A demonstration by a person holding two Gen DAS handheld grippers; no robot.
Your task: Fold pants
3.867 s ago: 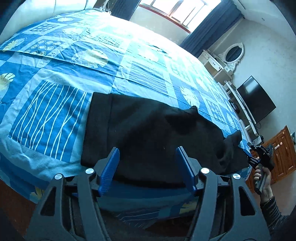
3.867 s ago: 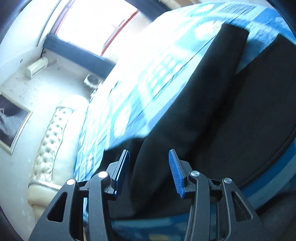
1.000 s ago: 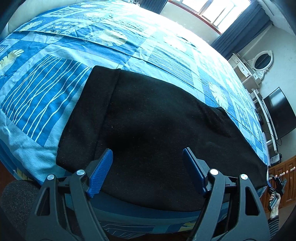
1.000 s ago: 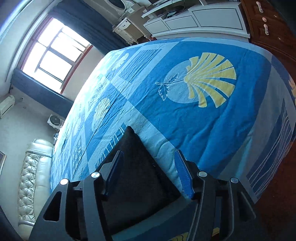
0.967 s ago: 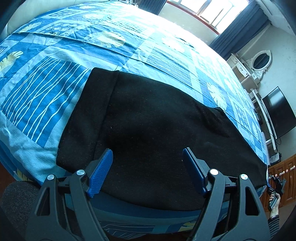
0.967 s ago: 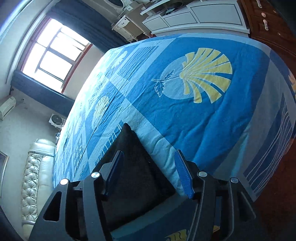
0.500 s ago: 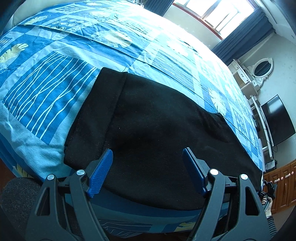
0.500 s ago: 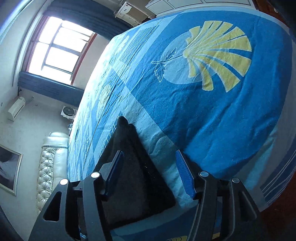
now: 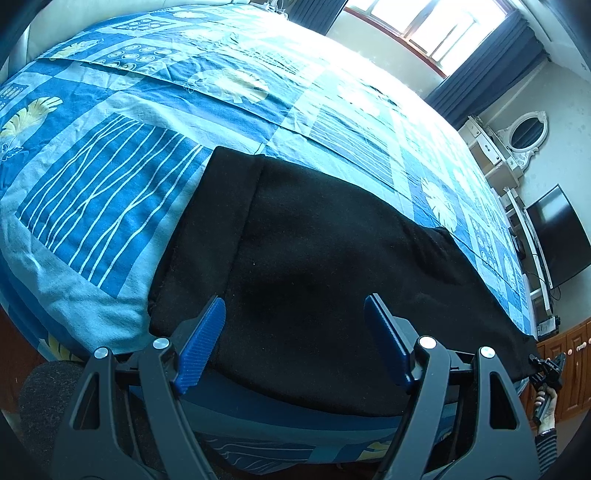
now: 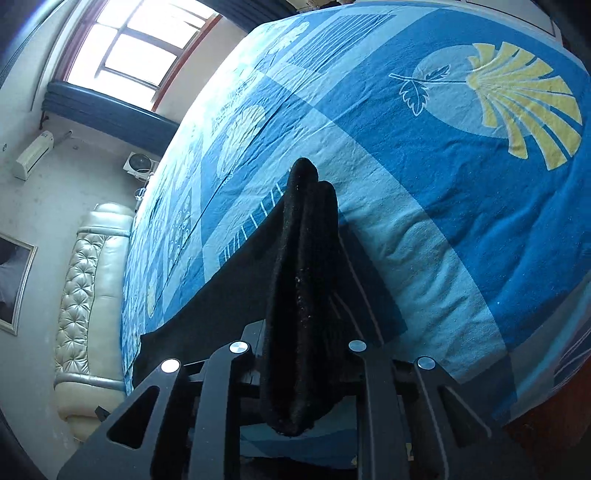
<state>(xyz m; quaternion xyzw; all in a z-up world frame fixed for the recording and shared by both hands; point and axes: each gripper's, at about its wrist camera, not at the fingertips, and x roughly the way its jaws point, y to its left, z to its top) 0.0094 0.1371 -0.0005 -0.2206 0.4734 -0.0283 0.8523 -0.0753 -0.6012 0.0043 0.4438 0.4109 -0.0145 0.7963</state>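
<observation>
Bed (image 9: 110,184) fills both views, covered in a blue patchwork sheet (image 10: 443,166) with white line panels and yellow leaf prints. Padded cream headboard (image 10: 85,295) at the far end in the right wrist view; window (image 9: 443,22) with dark blue curtains behind.

Black pants (image 9: 332,258) lie flat along the near edge of the bed, laid lengthwise from the waistband end on the left of the left wrist view to the leg ends at far right. One leg appears stacked on the other.

Left hand-held gripper (image 9: 295,332) hovers over the middle of the pants, blue fingers (image 9: 201,343) spread wide, nothing between them, not touching the cloth as far as can be told.

Right hand-held gripper (image 10: 301,369) has just been closing, and its jaws now clamp a bunched fold of the pants' leg end, which stands up as a narrow ridge of cloth lifted clear of the sheet. Its pads are hidden by the fabric. In the left wrist view this gripper (image 9: 546,369) shows at the far right corner of the pants, with the person's hand (image 9: 546,402) and a striped sleeve (image 9: 545,446) below it.
</observation>
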